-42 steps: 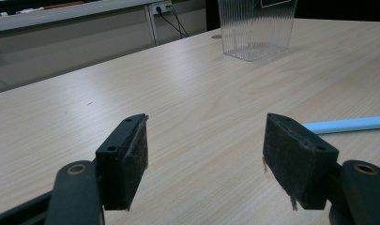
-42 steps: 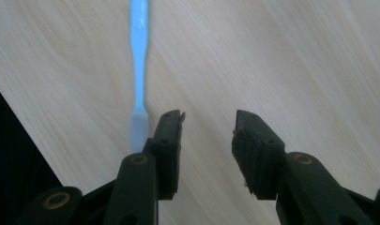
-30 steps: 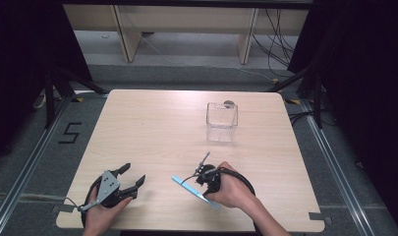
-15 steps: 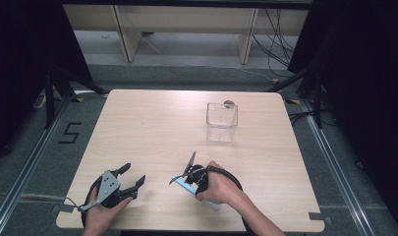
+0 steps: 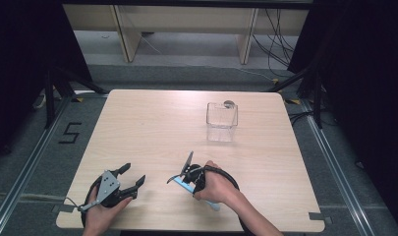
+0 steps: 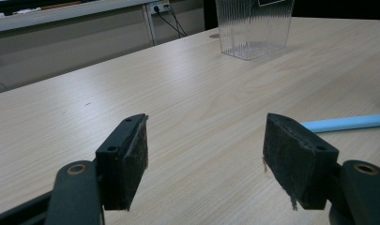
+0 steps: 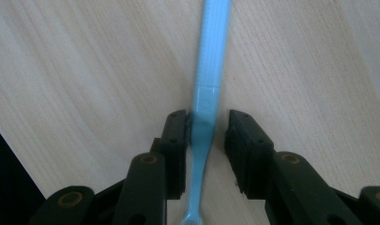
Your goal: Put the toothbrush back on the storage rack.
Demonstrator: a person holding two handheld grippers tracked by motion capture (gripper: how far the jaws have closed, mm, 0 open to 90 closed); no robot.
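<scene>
A light blue toothbrush (image 5: 212,204) lies flat on the wooden table (image 5: 152,128) near its front edge. My right gripper (image 5: 181,168) points down over it. In the right gripper view the toothbrush (image 7: 211,56) runs between the jaws of my right gripper (image 7: 207,117): the left pad touches the handle and a thin gap shows at the right pad. My left gripper (image 5: 134,173) rests at the front left, open wide and empty. The left gripper view shows my left gripper (image 6: 204,136) with the toothbrush (image 6: 347,123) off to its right.
A clear ribbed plastic container (image 5: 222,120) stands empty at the back right of the table, also in the left gripper view (image 6: 253,28). A small round grey object (image 5: 229,103) sits just behind it. Black frames and cables surround the table.
My right hand has moved its gripper leftward along the toothbrush and tipped it down over the handle. The left gripper has stayed still.
</scene>
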